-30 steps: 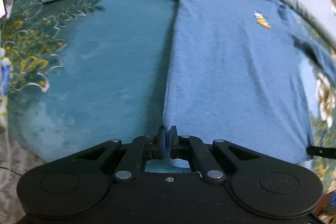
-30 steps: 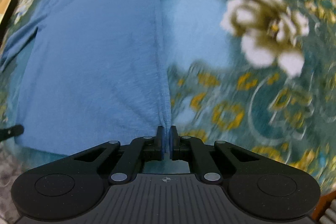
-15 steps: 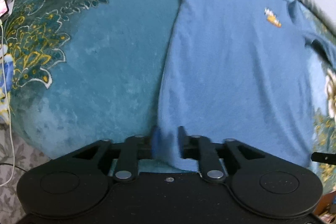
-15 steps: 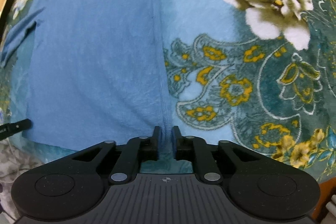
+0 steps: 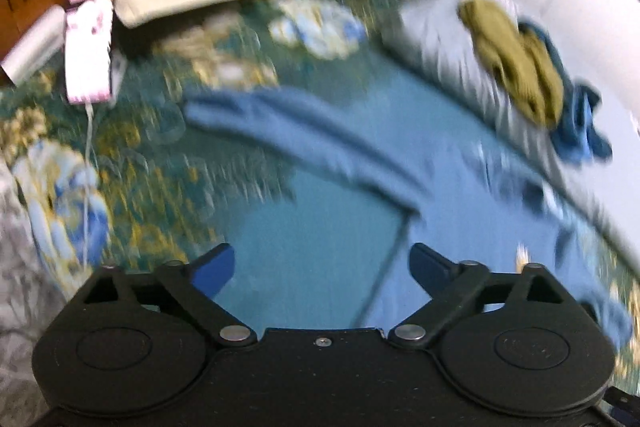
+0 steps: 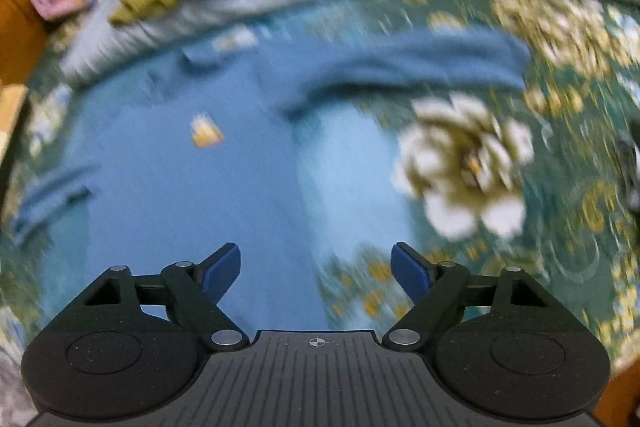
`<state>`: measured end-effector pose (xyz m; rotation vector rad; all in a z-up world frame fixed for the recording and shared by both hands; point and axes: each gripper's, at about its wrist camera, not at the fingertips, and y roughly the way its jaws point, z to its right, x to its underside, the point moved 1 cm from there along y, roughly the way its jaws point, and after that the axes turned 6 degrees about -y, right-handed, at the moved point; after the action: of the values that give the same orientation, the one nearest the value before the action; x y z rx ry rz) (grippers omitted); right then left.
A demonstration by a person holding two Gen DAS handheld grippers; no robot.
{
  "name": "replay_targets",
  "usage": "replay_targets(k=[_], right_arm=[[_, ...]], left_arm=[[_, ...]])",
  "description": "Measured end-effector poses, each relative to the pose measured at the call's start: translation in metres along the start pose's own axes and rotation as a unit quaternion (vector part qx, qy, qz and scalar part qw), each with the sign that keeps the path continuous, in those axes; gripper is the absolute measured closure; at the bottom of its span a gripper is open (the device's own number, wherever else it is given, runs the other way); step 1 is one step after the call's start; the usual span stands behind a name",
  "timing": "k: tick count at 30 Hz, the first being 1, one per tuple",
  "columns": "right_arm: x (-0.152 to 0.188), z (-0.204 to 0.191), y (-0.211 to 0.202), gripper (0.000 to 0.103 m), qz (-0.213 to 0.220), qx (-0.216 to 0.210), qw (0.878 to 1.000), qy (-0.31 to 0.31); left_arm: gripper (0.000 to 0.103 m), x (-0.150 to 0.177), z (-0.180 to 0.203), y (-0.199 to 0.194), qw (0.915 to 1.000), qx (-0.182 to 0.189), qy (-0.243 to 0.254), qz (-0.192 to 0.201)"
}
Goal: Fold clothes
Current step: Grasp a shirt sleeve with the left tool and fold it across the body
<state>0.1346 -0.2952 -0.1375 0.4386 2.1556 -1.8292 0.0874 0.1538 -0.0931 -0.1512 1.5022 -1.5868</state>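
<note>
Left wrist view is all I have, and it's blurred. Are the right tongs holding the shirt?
Observer: No. The right tongs are open with nothing between them, above the blue shirt's side edge.
Operator: Where is the sleeve on that side?
Observer: The right-side sleeve lies spread out sideways, flat on the floral blanket.
Operator: Anything lying on the shirt's body?
Observer: Nothing shows on it in the right wrist view, only its small yellow chest logo.

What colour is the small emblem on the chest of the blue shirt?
The emblem is yellow-orange with some white; best seen in the right wrist view.
</note>
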Motion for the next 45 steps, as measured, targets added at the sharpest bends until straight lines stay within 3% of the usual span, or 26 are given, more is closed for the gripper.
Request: replay_targets(k=[2,9,12,16,21,25,28,30,32,40,45], right_arm=[[-0.012,-0.019,-0.008,0.000,0.030,-0.023,0.999,-0.006],[-0.048,-0.079,-0.003,0.000,0.017,-0.060,0.998,-0.024],[-0.060,-0.107,0.005,0.000,-0.003,-0.052,0.998,-0.035],[-0.072,-0.140,0.012,0.000,-0.018,-0.033,0.998,-0.050],[-0.076,-0.168,0.022,0.000,-0.046,-0.014,0.996,-0.071],[-0.079,-0.183,0.030,0.000,-0.064,0.001,0.995,-0.078],[-0.084,-0.196,0.034,0.000,-0.067,0.001,0.994,-0.088],[-0.088,-0.205,0.035,0.000,-0.067,-0.001,0.993,-0.095],[-0.093,-0.213,0.037,0.000,-0.066,-0.006,0.993,-0.102],[-0.097,-0.227,0.042,0.000,-0.070,-0.017,0.991,-0.114],[-0.097,-0.226,0.043,0.000,-0.071,-0.017,0.991,-0.111]], left_arm=[[0.004,-0.015,-0.005,0.001,0.9997,0.002,-0.010,0.021],[0.003,-0.063,-0.043,0.047,0.9954,-0.007,-0.094,0.015],[0.003,-0.077,-0.064,0.075,0.9911,-0.023,-0.131,0.005],[0.017,-0.095,-0.093,0.120,0.9843,-0.053,-0.167,-0.017],[0.021,-0.105,-0.117,0.163,0.9760,-0.066,-0.204,-0.039],[0.041,-0.109,-0.130,0.187,0.9687,-0.065,-0.232,-0.058],[0.050,-0.111,-0.133,0.195,0.9658,-0.069,-0.243,-0.058],[0.068,-0.115,-0.132,0.197,0.9651,-0.062,-0.248,-0.059],[0.100,-0.118,-0.131,0.199,0.9640,-0.050,-0.253,-0.062],[0.102,-0.133,-0.134,0.149,0.9695,0.009,-0.244,-0.025],[0.103,-0.119,-0.150,0.142,0.9767,-0.018,-0.210,-0.042]])
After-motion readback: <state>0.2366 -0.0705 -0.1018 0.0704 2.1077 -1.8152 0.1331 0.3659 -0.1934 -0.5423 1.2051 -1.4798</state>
